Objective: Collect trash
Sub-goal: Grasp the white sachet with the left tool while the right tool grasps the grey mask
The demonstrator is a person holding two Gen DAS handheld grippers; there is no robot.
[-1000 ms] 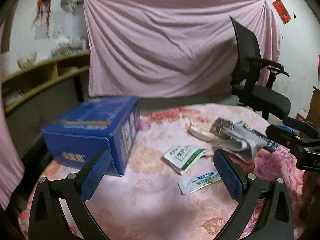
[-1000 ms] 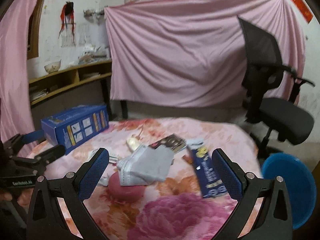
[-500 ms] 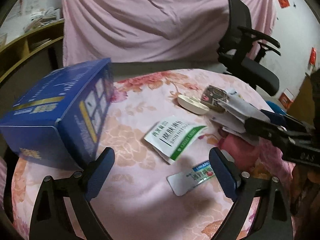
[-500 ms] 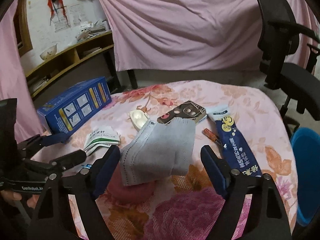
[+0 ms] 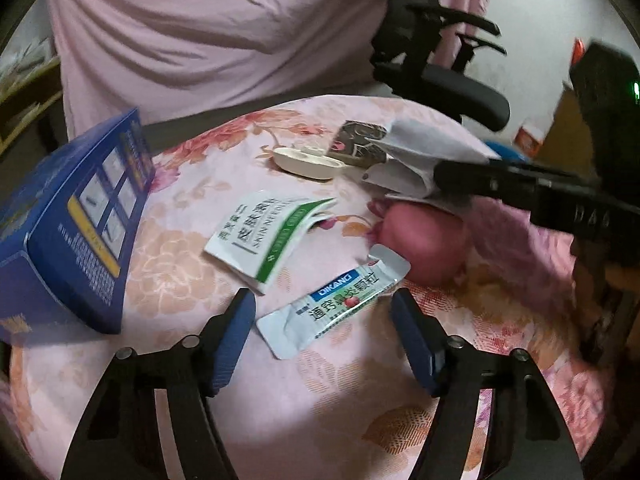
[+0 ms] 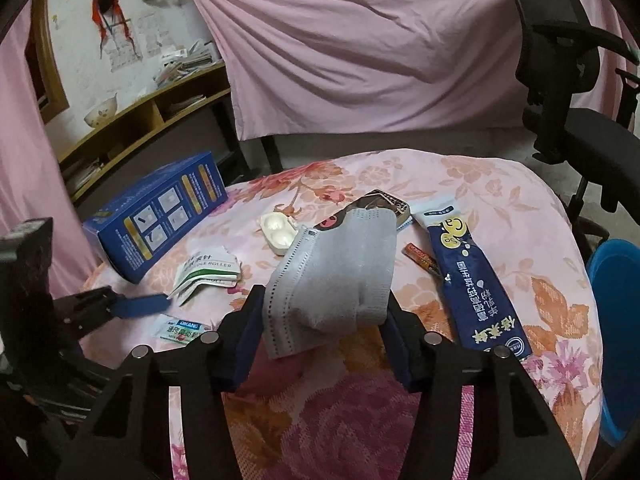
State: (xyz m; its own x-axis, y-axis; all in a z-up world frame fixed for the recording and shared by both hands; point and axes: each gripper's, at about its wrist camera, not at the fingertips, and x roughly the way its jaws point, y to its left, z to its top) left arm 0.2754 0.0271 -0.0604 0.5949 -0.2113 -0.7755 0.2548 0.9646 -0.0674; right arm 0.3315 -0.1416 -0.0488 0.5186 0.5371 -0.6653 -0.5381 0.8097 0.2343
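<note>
Left wrist view looks down on a worktop (image 5: 168,264) under a pink floral cloth, with the left gripper (image 5: 322,334) low in the frame. Its jaws have just been closing and now bracket the white sachet (image 5: 334,306) with blue and green print — the pads sit just beside its two ends, not yet pressing. Up and left of it lies a torn white-and-green packet (image 5: 266,234); a blue box (image 5: 76,232) fills the left edge.

Right wrist view shows the right gripper (image 6: 320,332) at centre bottom, its jaws also just closing, with a grey face mask (image 6: 334,276) between them. The pads look to meet the mask's edges, though whether they truly bite I cannot tell. A long dark-blue wrapper (image 6: 476,280) lies right of the mask, and a blue bin (image 6: 616,320) shows at the right edge.

Both hands seem to be at the grasping step. Next — finish closing until each piece is pinched, then lift; the flat sachet may slide rather than rise.
</note>
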